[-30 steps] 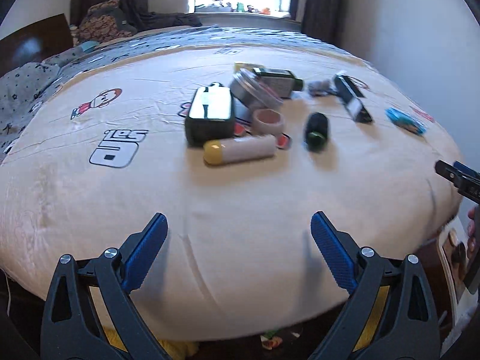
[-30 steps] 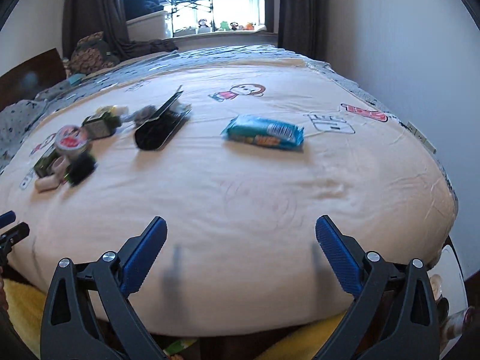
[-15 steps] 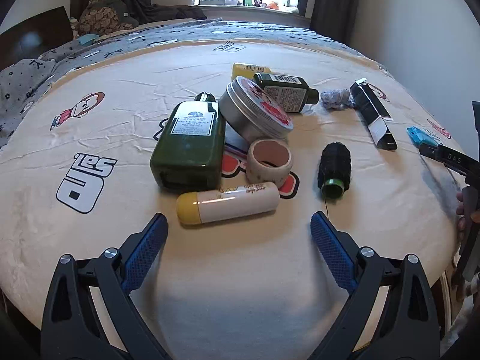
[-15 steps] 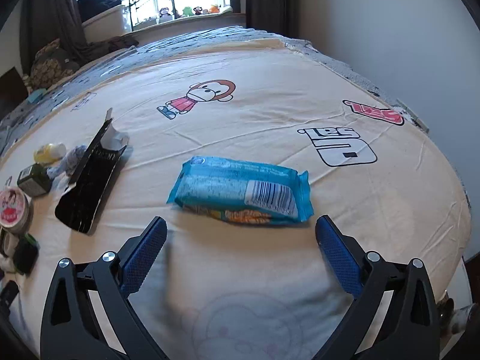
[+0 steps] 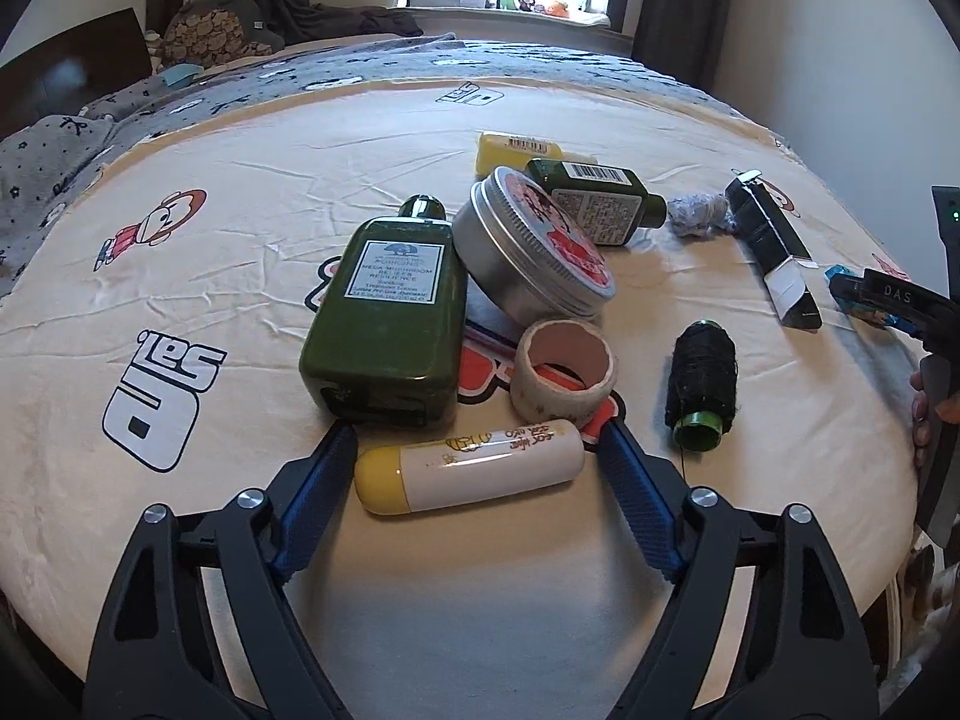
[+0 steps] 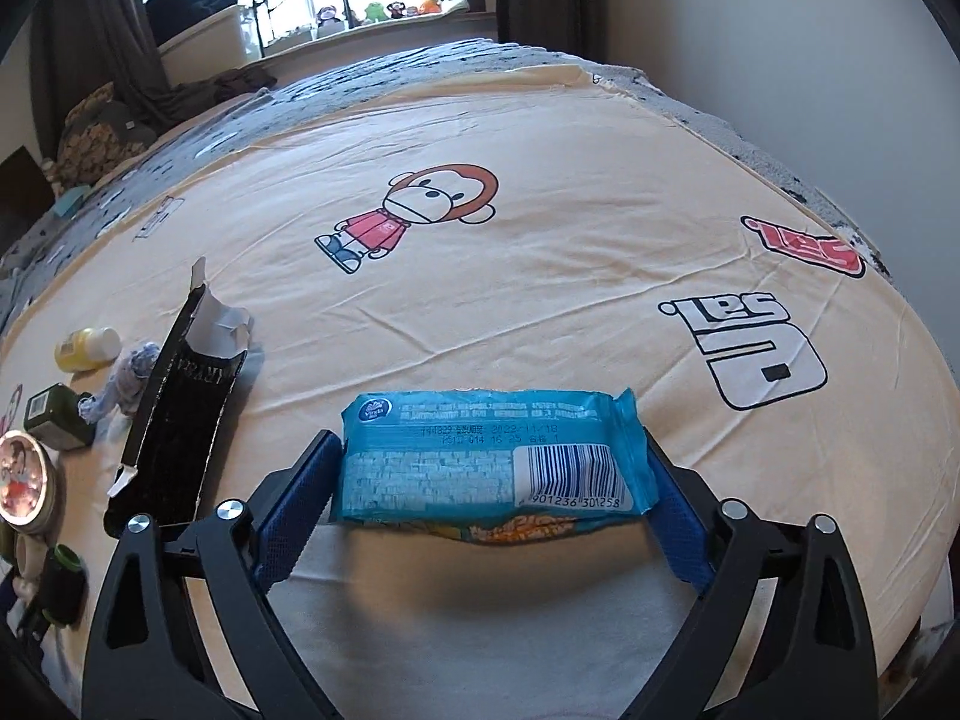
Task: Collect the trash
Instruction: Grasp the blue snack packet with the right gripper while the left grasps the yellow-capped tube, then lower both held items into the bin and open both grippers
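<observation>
Right wrist view showed the right gripper (image 6: 489, 483) with its fingers (image 6: 300, 498) spread wide apart, one on each short end of a blue snack wrapper (image 6: 492, 462) lying flat on the bed sheet (image 6: 540, 276). The wrapper's long axis ran crosswise to the fingers, so closing them would likely have squeezed it end to end; I could not tell whether the pads were touching it. A torn black carton (image 6: 174, 414) lay just to its left, apart from it.

Left wrist view showed the left gripper (image 5: 474, 465), fingers likewise apart, straddling a white tube with a yellow cap (image 5: 471, 465). The tube also lay crosswise, cap toward the left finger, nothing clamped. Just beyond it sat a green lotion bottle (image 5: 387, 324), a tape roll (image 5: 564, 375), a round metal tin (image 5: 531, 252) and a black thread spool (image 5: 702, 381).

Each hand was nearest its own item, neither yet picked up.
</observation>
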Demonstrator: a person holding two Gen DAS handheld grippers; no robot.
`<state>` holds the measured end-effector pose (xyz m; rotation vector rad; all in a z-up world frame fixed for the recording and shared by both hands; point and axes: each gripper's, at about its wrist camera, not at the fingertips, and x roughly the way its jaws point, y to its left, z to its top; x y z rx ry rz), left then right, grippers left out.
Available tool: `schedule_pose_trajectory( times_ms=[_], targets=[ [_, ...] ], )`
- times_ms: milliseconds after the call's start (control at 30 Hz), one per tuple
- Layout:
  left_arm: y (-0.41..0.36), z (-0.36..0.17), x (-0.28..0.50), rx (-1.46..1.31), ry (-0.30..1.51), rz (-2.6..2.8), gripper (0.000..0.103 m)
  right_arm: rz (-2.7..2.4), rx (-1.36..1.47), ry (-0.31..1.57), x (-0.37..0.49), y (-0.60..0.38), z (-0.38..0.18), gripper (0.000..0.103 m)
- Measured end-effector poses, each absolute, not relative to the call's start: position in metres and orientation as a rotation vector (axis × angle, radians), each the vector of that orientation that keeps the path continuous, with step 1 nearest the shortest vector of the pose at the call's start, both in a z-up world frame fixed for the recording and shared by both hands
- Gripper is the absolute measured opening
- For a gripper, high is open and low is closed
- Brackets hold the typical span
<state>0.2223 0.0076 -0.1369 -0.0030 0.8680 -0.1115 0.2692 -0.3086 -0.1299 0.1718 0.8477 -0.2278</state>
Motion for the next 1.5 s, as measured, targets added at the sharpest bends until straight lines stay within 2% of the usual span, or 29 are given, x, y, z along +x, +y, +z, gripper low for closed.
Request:
schedule_pose_trajectory(
  times_ms=[133, 367, 700, 967, 1167, 1500],
  targets=[
    [0.014, -0.135, 0.22, 0.001, 0.869, -0.117, 0.065, -0.207, 0.154, 0.843, 0.267, -0.304, -0.129, 0.084],
    [0.018, -0.131, 0.205, -0.001, 0.868, -0.131, 0.065, -0.143, 0.115, 0.817, 0.237, -0.282, -0.119, 0.082],
    [0.006, -0.092, 0.139, 0.025, 0.764, -0.182, 0.065, -0.014, 0.04, 0.693, 0.136, -0.24, -0.078, 0.082],
    [-0.004, -0.076, 0.078, 0.031, 0.703, -0.221, 0.065, 0.054, 0.02, 0.663, 0.059, -0.217, -0.075, 0.082],
    [-0.003, -0.088, 0.044, 0.026, 0.723, -0.241, 0.065, 0.135, -0.019, 0.745, 0.023, -0.198, -0.098, 0.082],
    [-0.012, -0.149, 0.021, 0.049, 0.882, -0.288, 0.065, 0.187, 0.039, 0.907, 0.004, -0.184, -0.155, 0.082]
  ],
)
